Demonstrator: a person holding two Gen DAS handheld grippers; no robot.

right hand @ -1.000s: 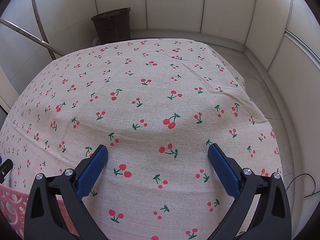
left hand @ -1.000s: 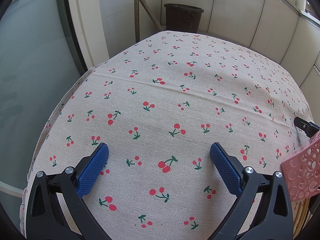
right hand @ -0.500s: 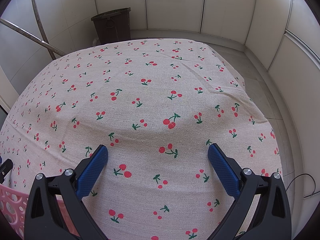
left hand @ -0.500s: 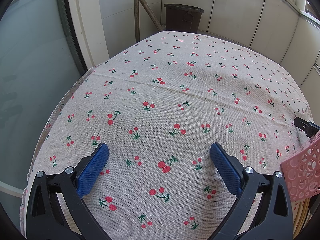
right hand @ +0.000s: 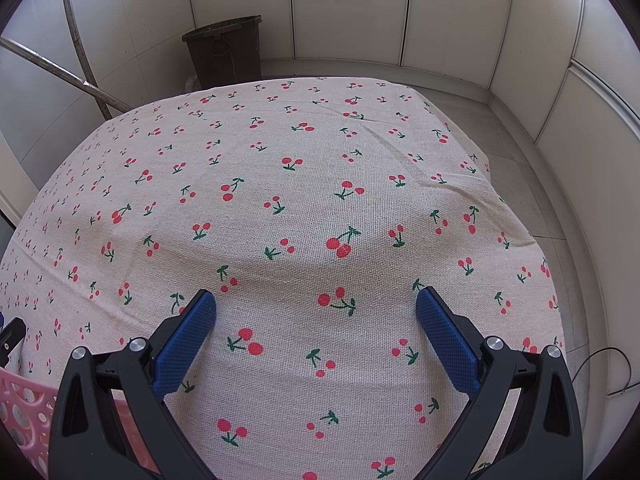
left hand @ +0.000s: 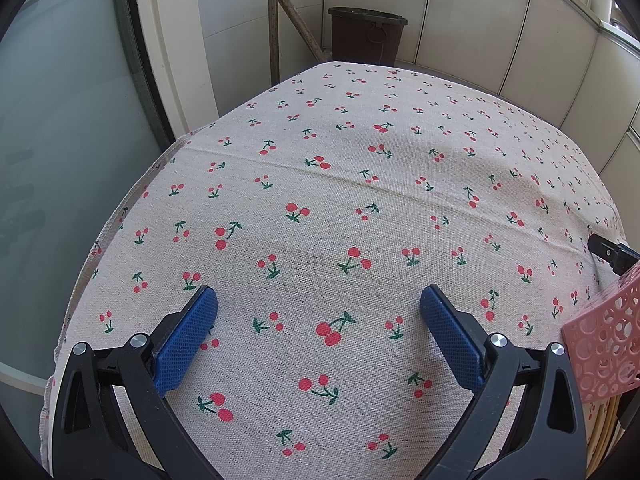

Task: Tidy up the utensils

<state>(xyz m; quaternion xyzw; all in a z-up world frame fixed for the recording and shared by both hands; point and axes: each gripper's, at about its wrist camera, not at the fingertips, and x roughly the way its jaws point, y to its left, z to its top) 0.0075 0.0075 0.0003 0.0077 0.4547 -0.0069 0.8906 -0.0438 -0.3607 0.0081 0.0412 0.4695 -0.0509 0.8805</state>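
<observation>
Hovering over a table draped in a cherry-print tablecloth [left hand: 320, 200], the left gripper [left hand: 318, 312] has its blue-padded fingers spread wide with nothing between them; the right gripper [right hand: 316, 310] is likewise spread and empty. Both point across bare cloth, a neutral posture that suggests the task has not begun or is between steps.

A pink perforated basket [left hand: 604, 352] sits at the right edge of the left wrist view and at the lower left corner of the right wrist view [right hand: 24, 404], so it lies between the two tools, near the table's front. Pale, thin sticks [left hand: 600, 436] show just below the basket; they may be chopsticks, the utensils to be sorted, but too little is visible to be sure. No other utensil appears in either view.

The basket's central placement probably keeps it within reach of either hand.

Beyond the table stand a dark bin [left hand: 366, 40] on the floor and slanted metal poles [right hand: 60, 76] against the tiled wall.

No brand, label or legible writing appears anywhere.
</observation>
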